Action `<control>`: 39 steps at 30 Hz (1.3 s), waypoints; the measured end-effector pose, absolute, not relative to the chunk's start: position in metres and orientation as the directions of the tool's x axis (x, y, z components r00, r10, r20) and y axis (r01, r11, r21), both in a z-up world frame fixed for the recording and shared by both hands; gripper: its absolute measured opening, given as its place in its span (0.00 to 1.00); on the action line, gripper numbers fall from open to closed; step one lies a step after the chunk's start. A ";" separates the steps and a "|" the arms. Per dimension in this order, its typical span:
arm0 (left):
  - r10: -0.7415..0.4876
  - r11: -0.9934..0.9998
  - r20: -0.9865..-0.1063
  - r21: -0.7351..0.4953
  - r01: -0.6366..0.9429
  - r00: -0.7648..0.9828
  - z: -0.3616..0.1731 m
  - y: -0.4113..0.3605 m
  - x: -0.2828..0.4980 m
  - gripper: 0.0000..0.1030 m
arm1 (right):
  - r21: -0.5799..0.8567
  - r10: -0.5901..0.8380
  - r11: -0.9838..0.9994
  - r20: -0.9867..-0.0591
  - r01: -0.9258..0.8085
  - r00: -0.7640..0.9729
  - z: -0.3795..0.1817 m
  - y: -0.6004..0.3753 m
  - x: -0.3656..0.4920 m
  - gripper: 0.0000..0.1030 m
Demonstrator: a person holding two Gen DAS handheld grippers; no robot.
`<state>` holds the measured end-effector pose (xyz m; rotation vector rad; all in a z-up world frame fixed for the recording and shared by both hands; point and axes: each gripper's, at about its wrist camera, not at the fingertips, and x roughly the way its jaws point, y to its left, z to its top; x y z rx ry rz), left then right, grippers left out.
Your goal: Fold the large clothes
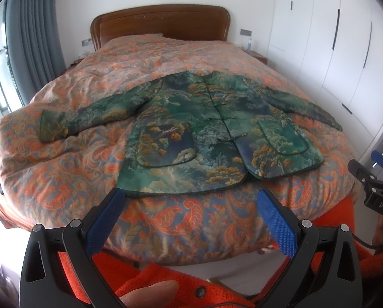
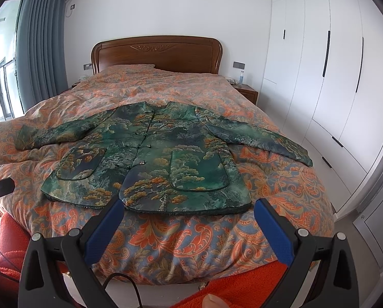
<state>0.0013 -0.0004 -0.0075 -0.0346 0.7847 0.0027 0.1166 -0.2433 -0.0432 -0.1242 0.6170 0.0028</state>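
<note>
- Jacket (image 1: 206, 131): green padded garment printed with pines and clouds, lying face up and fully spread on the near half of the bed, collar toward the far headboard, hem toward the near edge.
- Sleeves: left sleeve (image 1: 83, 118) and right sleeve (image 2: 258, 134) both stretched outward; no fold is made yet, so the whole task appears to remain.
- Front: closed by a central row of knot buttons (image 1: 218, 114); two rounded patch pockets with dark piping; the cloth looks thick and slightly stiff.
- Left gripper (image 1: 191, 215): blue ribbed pads wide apart, holding nothing, hovering just short of the hem.
- Right gripper (image 2: 188, 227): likewise spread wide and empty, near the hem's right part.
- Duvet (image 2: 186, 238): soft, rumpled, orange and blue paisley, covering the bed.
- Headboard (image 2: 156, 51): carved brown wood, at the far end.
- Wardrobe (image 2: 325, 71): white flat doors along the right wall.
</note>
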 end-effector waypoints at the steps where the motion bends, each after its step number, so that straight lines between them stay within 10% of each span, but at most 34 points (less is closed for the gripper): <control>1: -0.011 0.999 -0.706 -0.031 -0.015 0.708 -0.007 0.000 0.001 1.00 | -0.116 -0.034 0.992 -0.578 -0.040 0.815 -0.043 -0.243 0.117 1.00; 39: -0.012 0.999 -0.708 -0.032 -0.015 0.706 -0.009 -0.001 0.001 1.00 | -0.113 -0.027 0.992 -0.596 -0.050 0.802 -0.050 -0.241 0.122 1.00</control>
